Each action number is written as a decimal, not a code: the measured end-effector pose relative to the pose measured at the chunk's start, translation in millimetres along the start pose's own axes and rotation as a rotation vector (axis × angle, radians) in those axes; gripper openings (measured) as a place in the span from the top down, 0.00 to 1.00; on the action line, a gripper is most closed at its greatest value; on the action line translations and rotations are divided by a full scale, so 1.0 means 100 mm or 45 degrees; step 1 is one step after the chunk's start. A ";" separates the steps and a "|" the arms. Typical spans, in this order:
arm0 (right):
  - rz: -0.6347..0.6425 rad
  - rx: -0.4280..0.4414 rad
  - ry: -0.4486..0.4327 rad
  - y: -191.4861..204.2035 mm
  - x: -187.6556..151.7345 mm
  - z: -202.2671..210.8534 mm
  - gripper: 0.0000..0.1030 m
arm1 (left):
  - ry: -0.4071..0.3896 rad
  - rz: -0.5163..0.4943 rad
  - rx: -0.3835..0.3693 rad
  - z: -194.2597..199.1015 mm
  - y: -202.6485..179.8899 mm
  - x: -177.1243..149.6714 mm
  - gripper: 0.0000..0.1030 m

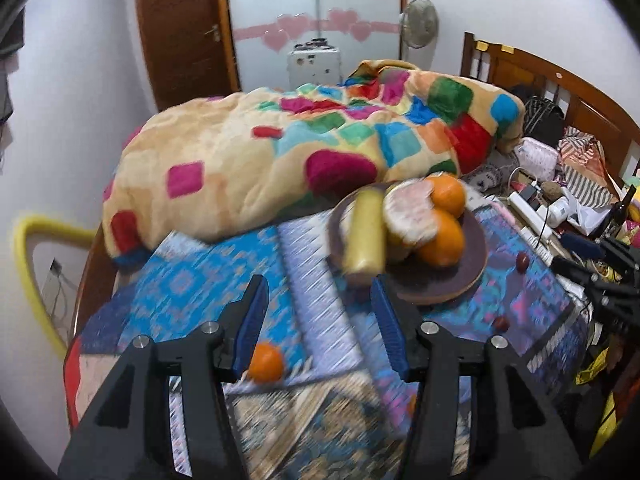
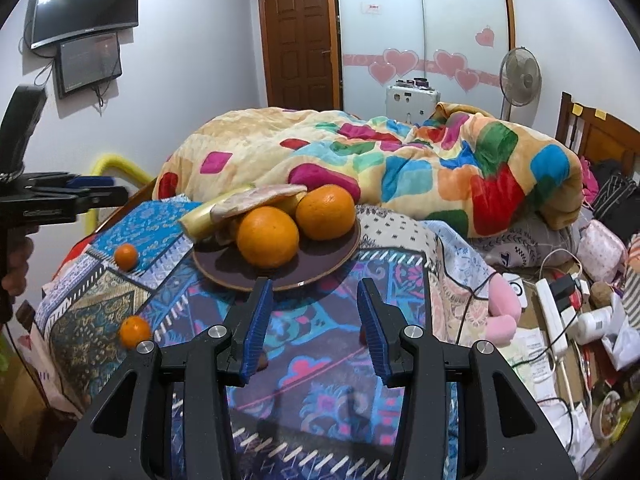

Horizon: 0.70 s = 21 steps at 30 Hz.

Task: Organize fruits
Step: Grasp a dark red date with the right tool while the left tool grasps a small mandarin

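brown plate on patterned bedspread: two large oranges, a yellow banana and a flat pale fruit piece on it; two small oranges loose on the spread left of the plate, well apart; left gripper jaws apart, holding nothing; right gripper jaws apart, holding nothing, just before the plate rim; multicoloured blanket heaped behind

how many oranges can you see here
4: two large oranges on the plate, one in front, one behind; two small ones on the cloth left of it. More may be hidden.
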State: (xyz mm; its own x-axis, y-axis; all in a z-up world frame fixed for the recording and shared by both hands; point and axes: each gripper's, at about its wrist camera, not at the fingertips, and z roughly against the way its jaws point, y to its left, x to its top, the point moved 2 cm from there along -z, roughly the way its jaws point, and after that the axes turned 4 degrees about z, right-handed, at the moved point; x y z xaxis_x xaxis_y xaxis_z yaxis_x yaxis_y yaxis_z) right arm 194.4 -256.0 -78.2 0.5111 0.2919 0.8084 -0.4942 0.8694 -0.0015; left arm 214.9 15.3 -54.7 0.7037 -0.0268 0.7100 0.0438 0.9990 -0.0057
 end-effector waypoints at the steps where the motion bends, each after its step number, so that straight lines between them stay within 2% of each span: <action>1: -0.005 0.004 0.008 0.02 -0.03 0.00 0.58 | 0.008 0.004 0.005 0.01 0.05 -0.05 0.48; 4: -0.022 0.020 0.029 0.04 -0.08 -0.03 0.58 | 0.062 0.015 0.029 -0.03 0.24 -0.27 0.48; 9: -0.032 0.035 0.075 0.12 -0.18 -0.14 0.58 | 0.116 0.047 0.006 -0.16 0.42 -0.51 0.48; 21: -0.037 0.078 0.172 0.25 -0.38 -0.41 0.58 | 0.228 0.053 -0.032 -0.63 0.47 -0.67 0.48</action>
State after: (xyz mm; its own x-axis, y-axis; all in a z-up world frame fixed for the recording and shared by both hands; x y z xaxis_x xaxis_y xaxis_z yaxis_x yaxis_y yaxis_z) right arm 191.4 -228.9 -132.9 0.6139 0.3214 0.7210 -0.5174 0.8536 0.0600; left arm 214.4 62.2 -146.8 0.8201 0.0066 0.5723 0.0281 0.9983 -0.0518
